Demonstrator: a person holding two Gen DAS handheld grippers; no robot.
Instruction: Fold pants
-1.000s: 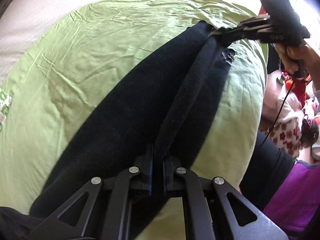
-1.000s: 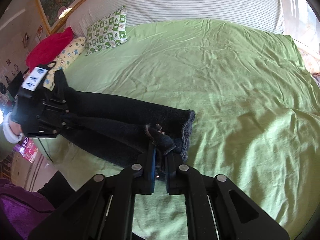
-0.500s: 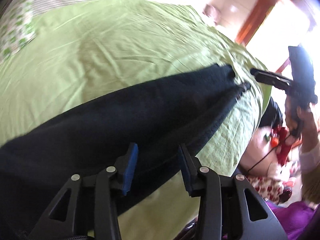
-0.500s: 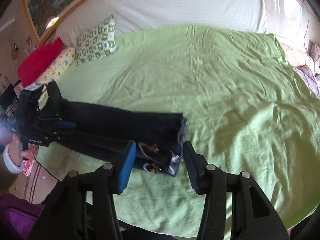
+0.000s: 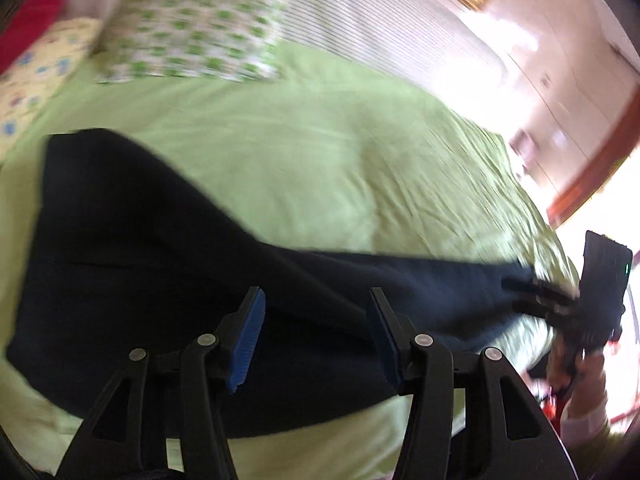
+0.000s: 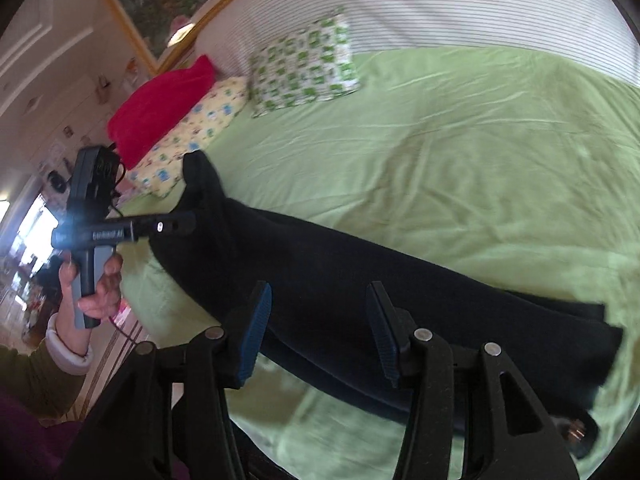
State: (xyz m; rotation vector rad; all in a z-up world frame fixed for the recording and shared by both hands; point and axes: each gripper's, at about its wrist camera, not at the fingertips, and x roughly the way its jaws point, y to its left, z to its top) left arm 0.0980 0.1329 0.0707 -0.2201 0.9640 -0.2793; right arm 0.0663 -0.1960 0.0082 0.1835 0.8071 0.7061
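Lengthwise, black pants [image 6: 360, 280] along green bed [image 6: 460, 160] edge (flat), left claw [image 5: 316, 332] wide, right claw [image 6: 320, 332] wide.

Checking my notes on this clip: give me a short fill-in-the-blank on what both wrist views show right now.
1. The pants lie on a ____ bedsheet.
2. The left tool has its jaws ____, gripping nothing.
3. The right tool hangs over the pants with its jaws ____.
4. The red pillow rests on a ____ patterned pillow.

Missing words: green; open; open; yellow
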